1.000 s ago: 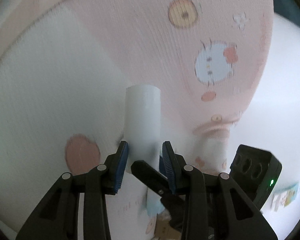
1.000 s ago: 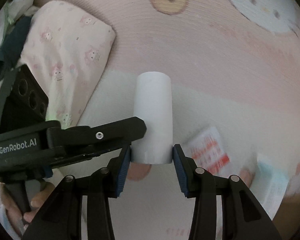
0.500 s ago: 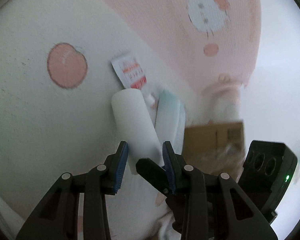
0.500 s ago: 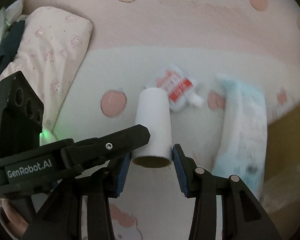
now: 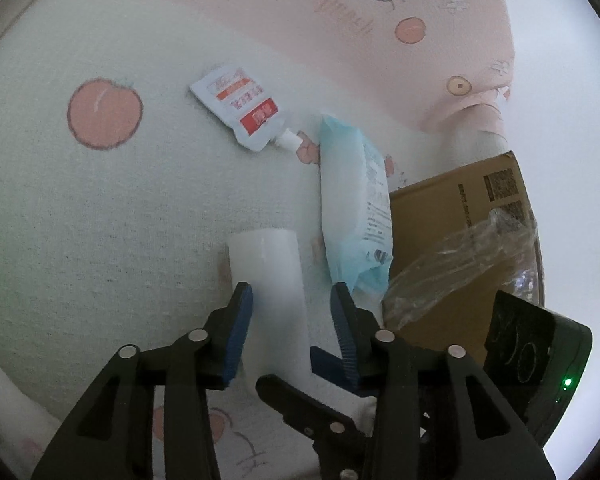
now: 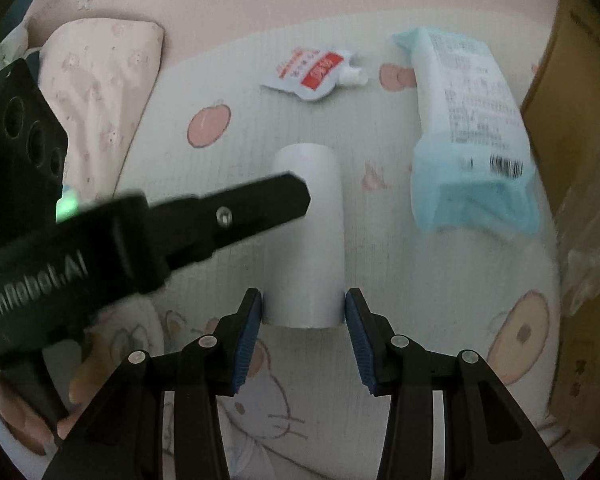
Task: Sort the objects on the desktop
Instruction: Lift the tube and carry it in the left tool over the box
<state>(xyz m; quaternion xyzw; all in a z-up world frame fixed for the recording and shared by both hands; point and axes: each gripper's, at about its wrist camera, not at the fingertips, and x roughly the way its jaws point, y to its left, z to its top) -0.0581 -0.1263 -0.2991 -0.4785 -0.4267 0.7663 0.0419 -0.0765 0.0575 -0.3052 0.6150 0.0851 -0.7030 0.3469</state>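
Observation:
A white cylindrical tube (image 6: 306,240) hangs over the printed sheet. My right gripper (image 6: 303,300) is shut on its near end, with both blue pads pressing its sides. In the left wrist view the same tube (image 5: 270,272) stands between the jaws of my left gripper (image 5: 291,292). Those jaws are opening, and a gap shows between the tube and the right-hand pad. The left gripper's black finger (image 6: 228,216) crosses in front of the tube in the right wrist view. A finger of the right gripper (image 5: 300,400) shows below the tube in the left wrist view.
A white and red spouted pouch (image 5: 240,108) and a blue and white soft pack (image 5: 356,208) lie on the sheet beyond the tube. A cardboard box (image 5: 460,208) with clear plastic film (image 5: 460,256) stands to the right. A pink pillow (image 6: 100,80) lies at the left. A hand (image 6: 80,392) shows at lower left.
Both grippers have carried the tube across the sheet, so the pouch, pack and box have come into view. The left jaws have widened off the tube. The right grip holds.

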